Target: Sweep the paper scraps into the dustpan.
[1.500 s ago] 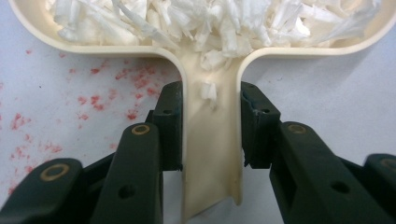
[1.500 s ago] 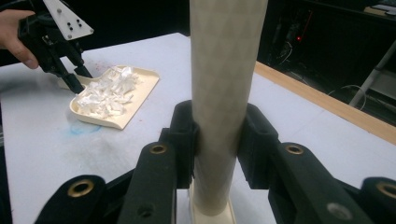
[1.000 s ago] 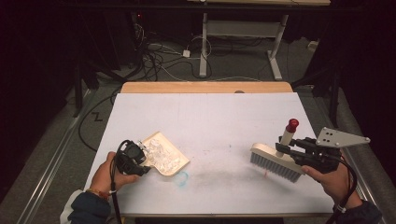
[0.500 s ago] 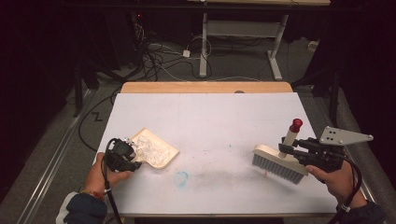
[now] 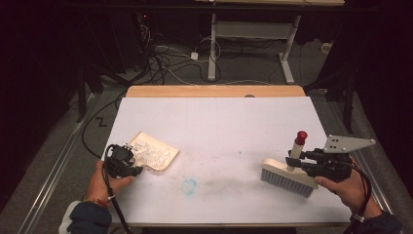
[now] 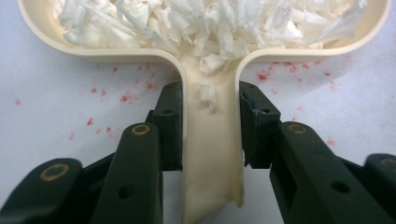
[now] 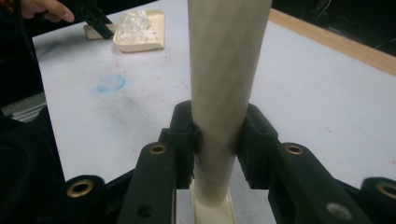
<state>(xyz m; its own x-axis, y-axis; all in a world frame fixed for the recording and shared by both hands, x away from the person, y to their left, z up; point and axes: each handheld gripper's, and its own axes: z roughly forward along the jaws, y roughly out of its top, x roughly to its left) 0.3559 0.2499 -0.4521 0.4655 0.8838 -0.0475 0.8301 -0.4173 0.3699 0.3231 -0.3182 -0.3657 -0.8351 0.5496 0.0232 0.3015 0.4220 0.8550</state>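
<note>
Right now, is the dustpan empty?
No, the dustpan is heaped with white shreds, and a few lie down its handle between the left tongs.

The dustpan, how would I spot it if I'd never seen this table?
Start at the white table and look to its near left side, by the left gripper. The dustpan lies there, cream plastic and heaped with white shreds. The cream brush opposite has grey bristles and a red-tipped handle instead.

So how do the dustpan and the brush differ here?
The dustpan, clamped by the left gripper, lies flat, full of white shreds; the brush, clamped by the right gripper, rests bristles down, handle upright and red-tipped. Both are cream plastic, on the white table.
</note>
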